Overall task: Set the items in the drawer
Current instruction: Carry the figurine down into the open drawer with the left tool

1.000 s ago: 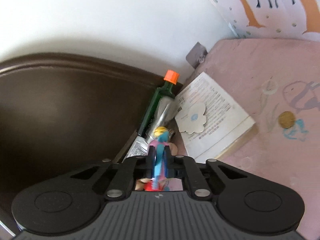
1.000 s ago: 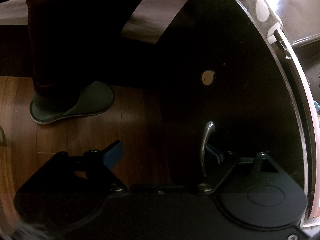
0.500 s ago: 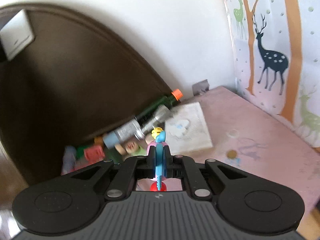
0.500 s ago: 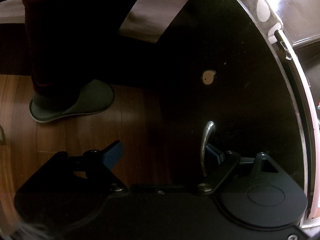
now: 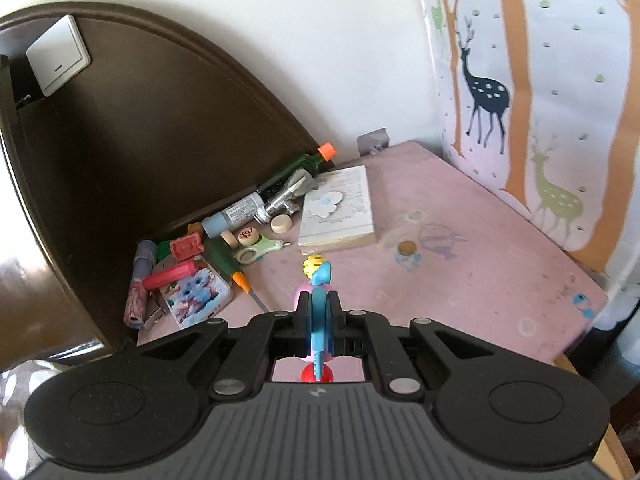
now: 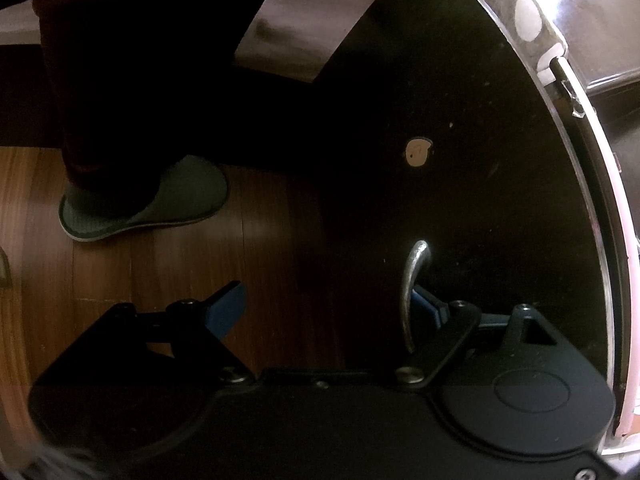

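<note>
One toy figure point(image 5: 318, 312) clamped between closed jaws of left gripper point(image 5: 318, 322), held above pink tabletop point(image 5: 460, 264), not yet in drawer. Many items left by headboard: green bottle with orange cap point(image 5: 298, 168), booklet point(image 5: 340, 210), coin point(image 5: 407, 247), screwdriver point(image 5: 232, 266), card with blue animals point(image 5: 196, 294), red stamp point(image 5: 185, 248). Right gripper point(image 6: 320, 312) spread wide, one finger hooked behind metal handle point(image 6: 412, 288) of dark drawer front point(image 6: 460, 160); drawer probably held open, interior not visible. Early stage, judging by pile. Booklet print too small to read; red mark on wooden disc point(image 5: 247, 235) illegible.
</note>
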### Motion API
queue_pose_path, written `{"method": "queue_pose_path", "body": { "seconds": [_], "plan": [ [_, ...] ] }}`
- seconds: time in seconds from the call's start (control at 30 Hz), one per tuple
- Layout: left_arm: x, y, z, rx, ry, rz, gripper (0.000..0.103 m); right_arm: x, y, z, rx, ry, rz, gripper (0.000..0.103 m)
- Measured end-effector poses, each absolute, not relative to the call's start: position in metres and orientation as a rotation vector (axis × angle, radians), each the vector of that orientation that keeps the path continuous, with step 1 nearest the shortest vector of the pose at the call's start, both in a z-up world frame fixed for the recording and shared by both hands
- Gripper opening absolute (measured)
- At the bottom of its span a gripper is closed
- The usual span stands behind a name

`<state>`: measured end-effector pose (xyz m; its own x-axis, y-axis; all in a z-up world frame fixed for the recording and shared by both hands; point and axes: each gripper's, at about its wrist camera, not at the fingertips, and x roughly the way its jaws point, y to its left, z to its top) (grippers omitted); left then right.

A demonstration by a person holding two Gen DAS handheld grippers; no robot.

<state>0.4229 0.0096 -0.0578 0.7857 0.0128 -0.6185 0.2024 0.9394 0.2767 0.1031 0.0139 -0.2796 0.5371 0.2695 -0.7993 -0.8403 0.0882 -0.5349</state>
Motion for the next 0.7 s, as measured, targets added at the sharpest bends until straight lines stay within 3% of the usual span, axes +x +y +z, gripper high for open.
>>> {"method": "queue_pose_path", "body": {
  "seconds": [0.43,0.7],
  "plan": [
    [0.350,-0.012,-0.067,0.339,0.732,-0.222,0.005,0.103,0.015,-0.282,-1.223,0.591,0.900,0.087],
    [0.296,-0.007,-0.136,0.268,0.892,-0.248,0.005,0.103,0.015,-0.283,-1.226,0.586,0.904,0.087]
  ]
}}
